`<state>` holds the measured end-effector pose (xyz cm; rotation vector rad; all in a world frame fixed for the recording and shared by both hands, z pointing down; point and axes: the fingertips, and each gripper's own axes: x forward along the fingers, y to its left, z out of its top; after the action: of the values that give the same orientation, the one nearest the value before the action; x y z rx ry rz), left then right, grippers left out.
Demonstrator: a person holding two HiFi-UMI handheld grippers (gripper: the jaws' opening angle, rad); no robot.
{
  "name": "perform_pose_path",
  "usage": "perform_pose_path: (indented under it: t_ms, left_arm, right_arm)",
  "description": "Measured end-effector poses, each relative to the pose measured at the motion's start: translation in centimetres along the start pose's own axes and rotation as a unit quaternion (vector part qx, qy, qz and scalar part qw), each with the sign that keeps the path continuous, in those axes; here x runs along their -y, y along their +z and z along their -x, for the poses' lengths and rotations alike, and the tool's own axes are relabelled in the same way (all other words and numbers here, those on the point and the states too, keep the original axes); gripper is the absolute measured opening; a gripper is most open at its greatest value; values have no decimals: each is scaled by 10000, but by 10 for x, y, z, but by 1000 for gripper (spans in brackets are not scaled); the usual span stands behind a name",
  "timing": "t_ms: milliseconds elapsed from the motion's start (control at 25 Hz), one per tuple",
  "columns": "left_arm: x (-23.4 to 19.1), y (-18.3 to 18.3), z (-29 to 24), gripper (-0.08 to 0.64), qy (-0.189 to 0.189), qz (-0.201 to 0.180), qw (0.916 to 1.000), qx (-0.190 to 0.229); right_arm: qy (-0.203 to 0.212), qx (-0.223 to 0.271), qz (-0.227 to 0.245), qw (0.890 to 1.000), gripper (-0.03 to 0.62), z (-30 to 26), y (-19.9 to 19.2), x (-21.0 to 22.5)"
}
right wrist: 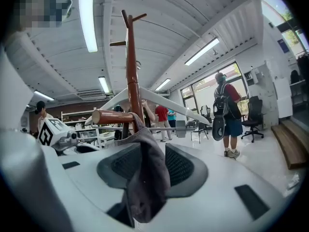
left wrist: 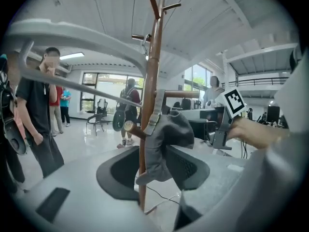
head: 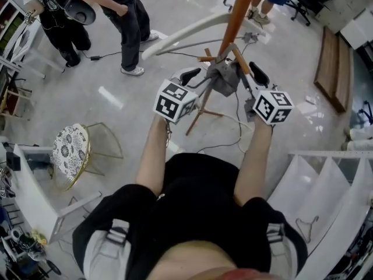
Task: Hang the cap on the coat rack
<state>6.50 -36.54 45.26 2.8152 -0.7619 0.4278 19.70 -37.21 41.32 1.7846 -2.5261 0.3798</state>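
Observation:
A grey cap (head: 224, 77) hangs by its strap on a lower peg of the brown wooden coat rack (head: 239, 10). My left gripper (head: 194, 74) sits just left of the cap and my right gripper (head: 257, 74) just right of it. In the left gripper view the cap (left wrist: 166, 146) dangles from the peg (left wrist: 133, 128) between the wide-apart jaws of the left gripper (left wrist: 153, 170), and the pads do not press on it. In the right gripper view the cap (right wrist: 145, 178) droops from the peg (right wrist: 113, 116) between the spread jaws of the right gripper (right wrist: 152, 170). Both grippers are open.
Two people (head: 125, 16) stand at the upper left, and another with a backpack (right wrist: 227, 110) stands further off. A chair with a patterned seat (head: 70, 147) is on the left, white shelving (head: 326, 185) on the right, a wooden board (head: 329, 69) at far right. Cables lie round the rack's base.

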Motion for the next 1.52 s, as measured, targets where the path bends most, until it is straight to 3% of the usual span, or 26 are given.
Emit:
perform_pose_path:
  t_ms: [80, 200, 280, 360, 480, 600, 760, 920, 1160, 1320, 1520]
  left_arm:
    - [-2, 16, 11, 158, 111, -106, 9996, 237]
    - [6, 55, 25, 150, 239, -198, 9954, 903]
    - [15, 80, 33, 117, 296, -209, 9903, 1341]
    - [15, 104, 43, 3, 579, 43, 9820, 1797]
    - [9, 152, 59, 0, 876, 680, 9615, 2514]
    - [22, 197, 70, 0, 940, 467, 9479, 3009]
    - [31, 212, 61, 0, 1250, 71, 9494, 2882]
    - [22, 210, 55, 0, 1544, -134, 9523, 2628]
    - [19, 184, 51, -1, 1589, 90, 9564, 2450]
    - [16, 176, 55, -1, 1517, 527, 9529, 2574]
    - [13, 167, 59, -2, 1648, 442, 9543, 2455]
  right_arm:
    - [-214, 170, 47, 9996, 137, 11, 6, 10]
    - [-703, 951, 41, 9930, 36, 34, 37, 20]
    - [-747, 1437, 142, 9867, 18, 46, 64, 12]
    - [-641, 1784, 344, 9813, 11, 55, 87, -2]
    - [-519, 2098, 714, 9737, 5, 63, 117, -28]
    - [-413, 2138, 917, 9717, 3, 64, 131, -49]
    - [-427, 1649, 1125, 9789, 5, 57, 126, -60]
    - [-811, 1492, 989, 9805, 2, 62, 124, -46]
    - [-939, 1389, 890, 9818, 0, 62, 116, -38]
    - [-925, 1323, 804, 9836, 0, 58, 105, -40]
    - [-695, 1303, 888, 9850, 0, 56, 101, -52]
